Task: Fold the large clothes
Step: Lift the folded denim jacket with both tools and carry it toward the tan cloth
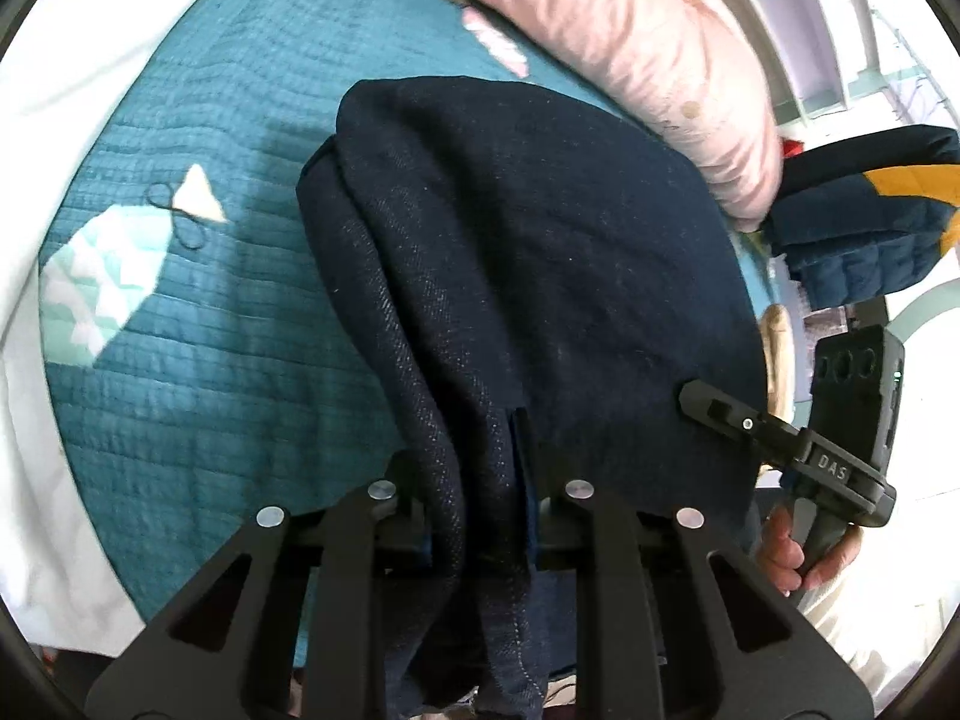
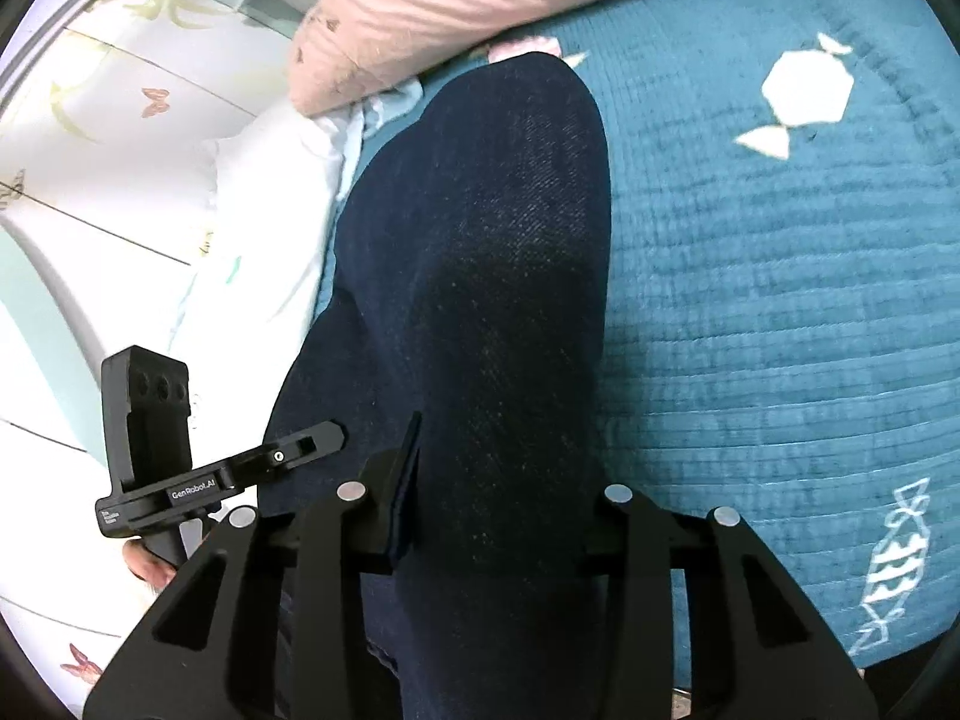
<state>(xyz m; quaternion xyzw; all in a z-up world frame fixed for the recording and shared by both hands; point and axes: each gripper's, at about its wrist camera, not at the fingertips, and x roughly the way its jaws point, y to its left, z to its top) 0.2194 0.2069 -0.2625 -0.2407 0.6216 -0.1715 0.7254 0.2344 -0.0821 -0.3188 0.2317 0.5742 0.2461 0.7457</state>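
Gripping the near end of the dark denim jeans (image 1: pixel 540 240) on both sides: left gripper (image 1: pixel 480 516) pinching a bunched, layered edge between its jaws, right gripper (image 2: pixel 492 516) clamping a wider, flatter span of the same end. Lying lengthwise on the teal quilt (image 1: pixel 210 360) of the bed, far end reaching toward the pink pillow (image 1: pixel 630 30) and just beside it.

Judging by the raised near end, most likely lifting it to carry it over toward the far end for a fold across the length. Doing this well probably means:

- Keeping both grippers level with each other and apart enough to hold the edge taut, avoiding sag in the middle.
- Watching the bunched layers on the left side, possibly slipping unevenly out of the jaws.
- Carrying the edge high enough to clear the cloth below, not dragging the lower layer along the quilt.
- Laying the edge down square to the far hem, short of the pillow, before letting go.
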